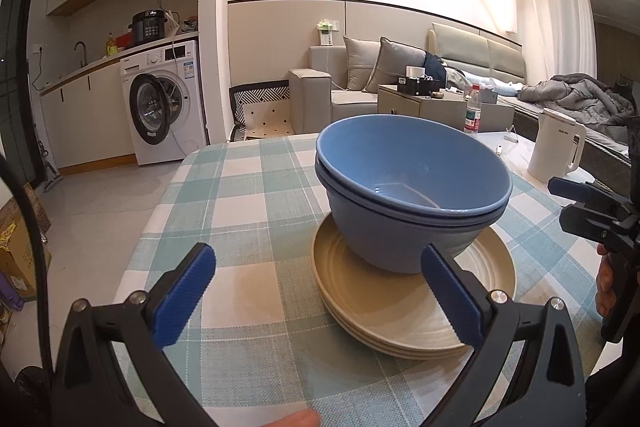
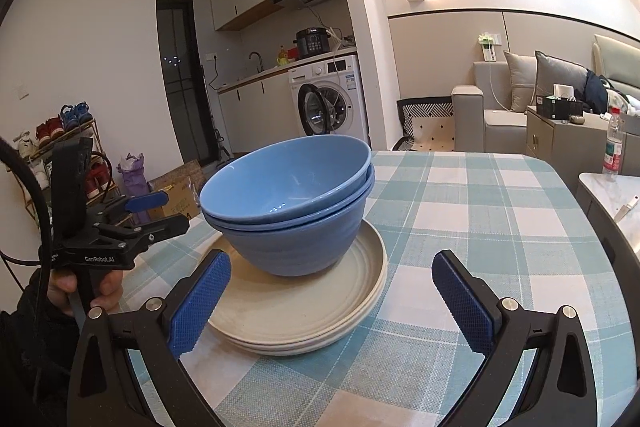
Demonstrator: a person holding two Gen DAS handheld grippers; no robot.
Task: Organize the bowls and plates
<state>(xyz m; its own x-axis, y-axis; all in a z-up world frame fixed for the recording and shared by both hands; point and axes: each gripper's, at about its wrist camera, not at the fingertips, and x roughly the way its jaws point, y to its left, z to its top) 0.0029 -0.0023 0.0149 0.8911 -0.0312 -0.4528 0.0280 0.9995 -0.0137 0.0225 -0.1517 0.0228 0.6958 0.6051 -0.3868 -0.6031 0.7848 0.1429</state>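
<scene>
Two nested blue bowls [image 1: 408, 187] [image 2: 292, 203] stand on a stack of cream plates [image 1: 408, 311] [image 2: 304, 311] on the checked tablecloth. My left gripper [image 1: 316, 287] is open just in front of the stack, its right finger over the plates' near rim, nothing between the pads. My right gripper [image 2: 332, 295] is open too, with its left finger beside the plates' rim and nothing held. In the left wrist view the right gripper [image 1: 576, 203] shows at the far right edge; in the right wrist view the left gripper [image 2: 156, 211] appears at the left, held by a hand [image 2: 92, 287].
A white kettle [image 1: 556, 147] and a water bottle [image 1: 473, 109] stand beyond the table's far right. The tablecloth [image 2: 480, 227] has free room right of the stack. A washing machine [image 1: 164, 103], sofa and shoe rack [image 2: 68, 131] lie beyond the table edges.
</scene>
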